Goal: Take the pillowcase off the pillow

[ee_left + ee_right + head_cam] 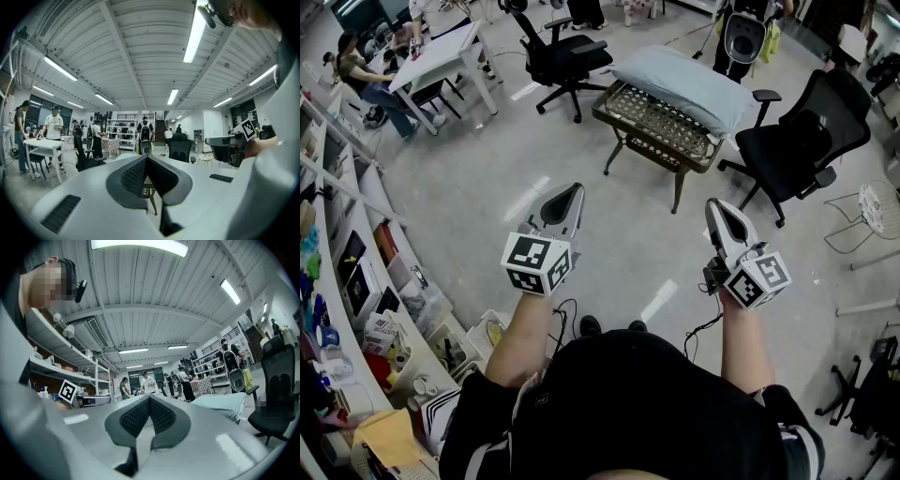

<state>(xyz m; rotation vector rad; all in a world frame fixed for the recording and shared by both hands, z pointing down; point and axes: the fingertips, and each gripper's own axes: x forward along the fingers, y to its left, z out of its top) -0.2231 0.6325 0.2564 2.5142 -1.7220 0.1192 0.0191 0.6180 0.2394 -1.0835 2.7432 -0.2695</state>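
A pale blue-grey pillow in its pillowcase [686, 84] lies along a low wicker table [656, 129] ahead of me. In the right gripper view the pillow [224, 405] shows to the right of the jaws. My left gripper [570, 200] is held in the air well short of the table, jaws shut and empty; its own view shows the closed tips [146, 158]. My right gripper [715, 208] is likewise shut on nothing, held level with the left, tips [150, 399] together. Both grippers are far from the pillow.
Black office chairs stand around the table: one behind [567, 58], one at the right [797, 150]. A white table [450, 52] with a seated person [366, 84] is at the far left. Shelves [356, 281] with clutter line the left wall. A wire stool [874, 211] stands at the right.
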